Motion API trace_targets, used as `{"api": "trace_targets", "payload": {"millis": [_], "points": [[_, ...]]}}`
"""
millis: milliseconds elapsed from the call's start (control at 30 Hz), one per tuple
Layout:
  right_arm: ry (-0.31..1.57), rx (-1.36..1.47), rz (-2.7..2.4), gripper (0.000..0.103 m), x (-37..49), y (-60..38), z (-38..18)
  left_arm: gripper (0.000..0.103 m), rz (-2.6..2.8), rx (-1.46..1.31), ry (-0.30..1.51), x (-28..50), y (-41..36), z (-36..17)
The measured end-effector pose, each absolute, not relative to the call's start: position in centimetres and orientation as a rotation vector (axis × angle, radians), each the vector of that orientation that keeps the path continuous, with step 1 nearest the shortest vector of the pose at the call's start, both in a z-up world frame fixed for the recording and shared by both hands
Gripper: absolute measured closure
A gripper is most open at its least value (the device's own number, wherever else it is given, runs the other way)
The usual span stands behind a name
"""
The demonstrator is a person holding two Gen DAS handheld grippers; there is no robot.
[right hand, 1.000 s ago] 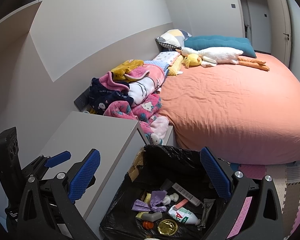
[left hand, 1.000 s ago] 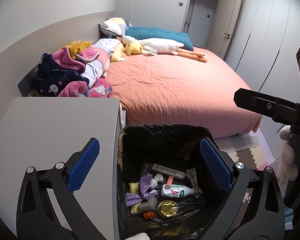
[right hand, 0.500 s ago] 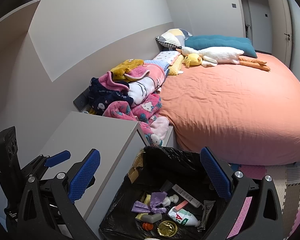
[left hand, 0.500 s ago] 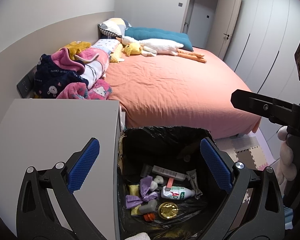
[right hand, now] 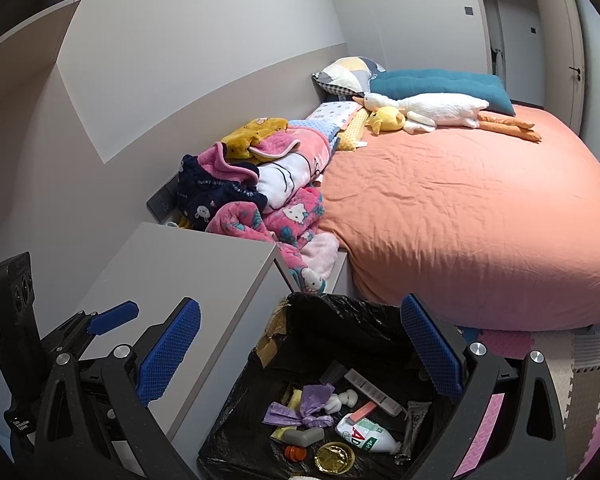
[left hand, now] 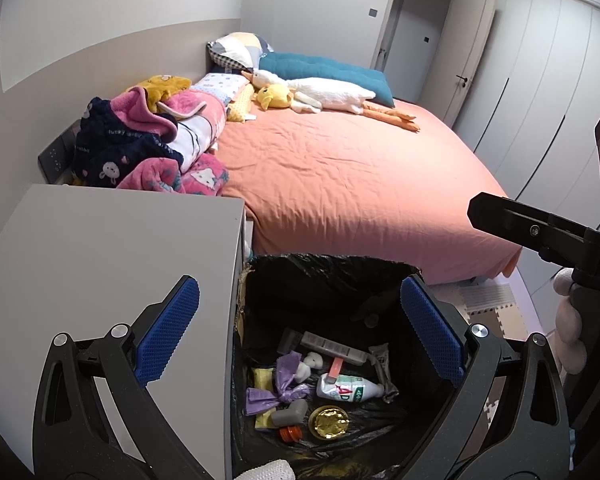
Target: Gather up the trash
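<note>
A bin lined with a black bag (left hand: 332, 276) stands on the floor between the grey cabinet and the bed; it also shows in the right wrist view (right hand: 340, 320). Inside lie several pieces of trash: a white bottle (left hand: 348, 386), a purple bag (left hand: 280, 384), a gold lid (left hand: 329, 422), a grey strip (left hand: 334, 346). My left gripper (left hand: 300, 336) is open and empty above the bin. My right gripper (right hand: 300, 360) is open and empty above the bin too. The left gripper's finger (right hand: 114, 316) shows at the left of the right wrist view.
A grey cabinet top (left hand: 100, 264) lies left of the bin. A bed with an orange sheet (left hand: 352, 176) lies behind, with heaped blankets (left hand: 148, 148), plush toys (left hand: 320, 94) and pillows. Foam floor mats (right hand: 580, 380) lie at the right. Wardrobe doors (left hand: 540, 80) stand beyond the bed.
Both grippers have drifted back slightly from the bin. Nothing else has moved, and both stay open and empty.
</note>
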State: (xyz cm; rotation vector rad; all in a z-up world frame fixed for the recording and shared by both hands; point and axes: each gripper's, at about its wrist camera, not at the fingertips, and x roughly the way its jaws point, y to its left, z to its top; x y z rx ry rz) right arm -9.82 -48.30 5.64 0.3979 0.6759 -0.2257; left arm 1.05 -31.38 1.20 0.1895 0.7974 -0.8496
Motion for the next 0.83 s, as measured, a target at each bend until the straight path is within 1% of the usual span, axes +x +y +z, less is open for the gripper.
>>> {"api": "trace_targets", "payload": {"millis": [267, 833], "points": [[0.676, 0.397, -0.226, 0.003, -9.6, -48.3, 5.6, 0.006, -0.861, 0.192, 0.84, 1.2, -31.6, 0.9], [0.681, 0.394, -0.222, 0.003, -9.5, -48.5, 5.5, 0.006, -0.864, 0.265, 0.82, 0.2, -32.6, 0.7]]}}
